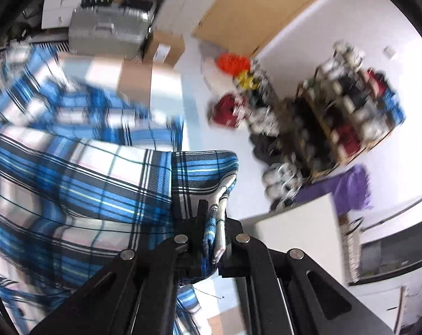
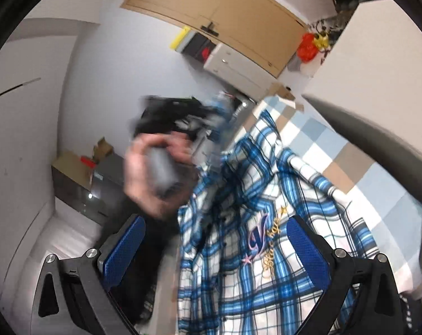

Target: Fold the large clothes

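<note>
Left wrist view shows the left gripper (image 1: pixel 211 223) with its fingers (image 1: pixel 201 217) pinched tight on a bunched fold of the blue and white plaid shirt (image 1: pixel 79 173). From that pinch the cloth spreads away toward the left side of the picture, much of it blurred. Beyond it lies a checked bedspread (image 1: pixel 132 81) in pale blue, tan and white, and past the bed's far edge stand a grey case (image 1: pixel 107 32) and cardboard boxes (image 1: pixel 166 47). A cluttered shoe rack (image 1: pixel 336 117) stands against the white wall.

Seen from the right wrist, the right gripper (image 2: pixel 216 251) has its blue-padded fingers (image 2: pixel 308 251) spread wide apart with nothing clamped between them. The shirt hangs and drapes just ahead of them, its embroidered chest emblem (image 2: pixel 262 237) facing the camera, the lower part resting on the bed. Up and to the left, a blurred hand (image 2: pixel 152 173) grips the handle of the other gripper, which holds the shirt's upper part raised above the bedspread.
</note>
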A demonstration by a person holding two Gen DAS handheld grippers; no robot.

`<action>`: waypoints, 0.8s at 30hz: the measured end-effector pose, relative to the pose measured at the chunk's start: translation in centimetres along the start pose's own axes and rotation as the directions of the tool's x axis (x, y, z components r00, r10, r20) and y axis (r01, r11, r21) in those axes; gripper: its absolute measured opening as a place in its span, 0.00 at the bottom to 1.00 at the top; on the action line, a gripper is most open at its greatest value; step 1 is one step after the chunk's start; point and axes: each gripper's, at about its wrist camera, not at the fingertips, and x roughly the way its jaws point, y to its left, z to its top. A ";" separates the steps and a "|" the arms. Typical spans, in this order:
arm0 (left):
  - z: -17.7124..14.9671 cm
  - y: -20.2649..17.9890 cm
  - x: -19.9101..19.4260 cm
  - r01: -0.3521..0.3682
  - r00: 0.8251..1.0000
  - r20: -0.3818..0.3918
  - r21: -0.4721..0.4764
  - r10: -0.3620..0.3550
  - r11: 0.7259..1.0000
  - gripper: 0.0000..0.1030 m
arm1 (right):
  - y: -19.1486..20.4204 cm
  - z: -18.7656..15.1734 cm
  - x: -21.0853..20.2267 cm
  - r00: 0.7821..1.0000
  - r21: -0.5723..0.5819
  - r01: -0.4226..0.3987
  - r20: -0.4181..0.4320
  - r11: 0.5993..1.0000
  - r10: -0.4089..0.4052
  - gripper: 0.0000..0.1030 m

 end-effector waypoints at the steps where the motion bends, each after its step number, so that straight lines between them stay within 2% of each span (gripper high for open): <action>1: -0.6 0.4 0.8 -0.016 0.999 -0.029 0.002 0.017 1.000 0.00 | 0.1 0.1 0.0 1.000 -0.006 -0.006 0.000 1.000 0.006 1.00; 4: -1.9 2.1 2.1 -0.034 0.986 -0.161 0.029 0.038 0.999 0.04 | 0.6 0.0 0.3 1.000 -0.026 -0.020 -0.021 0.999 0.020 1.00; 6: -2.1 2.0 0.4 0.031 0.984 -0.180 0.077 -0.017 0.997 0.15 | 0.7 -0.2 0.7 0.999 -0.026 -0.029 -0.038 0.999 0.028 1.00; 7: -2.2 2.0 -1.0 0.061 0.985 -0.171 0.117 -0.040 0.991 0.28 | 0.7 -0.3 0.8 0.999 -0.025 -0.030 -0.043 0.999 0.029 1.00; 8: -2.1 2.2 -2.6 0.066 0.988 -0.146 0.160 -0.043 0.985 0.57 | 0.6 -0.3 0.9 0.998 -0.020 -0.031 -0.048 0.999 0.030 1.00; 9: -2.1 2.9 -4.7 0.079 0.990 -0.128 0.186 -0.055 0.979 0.73 | 0.6 -0.3 0.9 0.998 -0.013 -0.033 -0.049 0.999 0.032 1.00; 10: -2.1 4.0 -6.9 0.111 0.990 -0.113 0.194 -0.090 0.975 0.84 | 0.5 -0.4 0.9 0.998 -0.009 -0.034 -0.051 0.999 0.033 1.00; 12: -2.1 6.0 -10.0 0.140 0.989 -0.072 0.243 -0.126 0.960 0.85 | 0.5 -0.5 0.9 0.998 -0.003 -0.036 -0.054 0.999 0.036 1.00; 13: -2.2 7.4 -11.7 0.107 0.994 -0.033 0.281 -0.102 0.954 0.85 | 0.6 -0.7 0.8 0.998 -0.003 -0.040 -0.052 0.999 0.039 1.00; 14: -1.9 7.9 -12.3 0.053 0.998 0.009 0.304 -0.059 0.951 0.85 | 0.8 -0.8 0.8 0.998 -0.007 -0.040 -0.053 0.999 0.040 1.00; 15: -1.9 10.0 -13.4 -0.041 0.998 0.062 0.307 0.023 0.951 0.85 | 1.0 -0.9 0.9 0.998 -0.016 -0.039 -0.053 0.999 0.038 1.00; 16: -1.9 12.4 -14.1 -0.121 0.991 0.092 0.283 0.098 0.951 0.85 | 1.1 -1.1 1.0 0.998 -0.022 -0.038 -0.054 0.999 0.037 1.00; 17: -1.7 13.9 -14.1 -0.144 0.988 0.093 0.260 0.124 0.955 0.85 | 1.4 -1.2 1.1 0.998 -0.033 -0.039 -0.059 0.999 0.037 1.00; 19: -2.0 19.4 -14.6 -0.183 0.983 0.049 0.151 0.178 0.971 0.85 | 1.8 -1.5 1.5 0.997 -0.055 -0.038 -0.069 0.998 0.034 1.00; 21: -2.1 22.5 -14.3 -0.180 0.984 0.026 0.057 0.178 0.982 0.85 | 2.1 -1.8 1.9 0.997 -0.080 -0.027 -0.076 0.996 0.020 1.00; 24: -3.4 26.5 -13.2 -0.219 0.976 -0.019 -0.029 0.218 0.975 0.84 | 2.3 -2.3 2.6 0.996 -0.099 -0.021 -0.094 0.995 0.011 1.00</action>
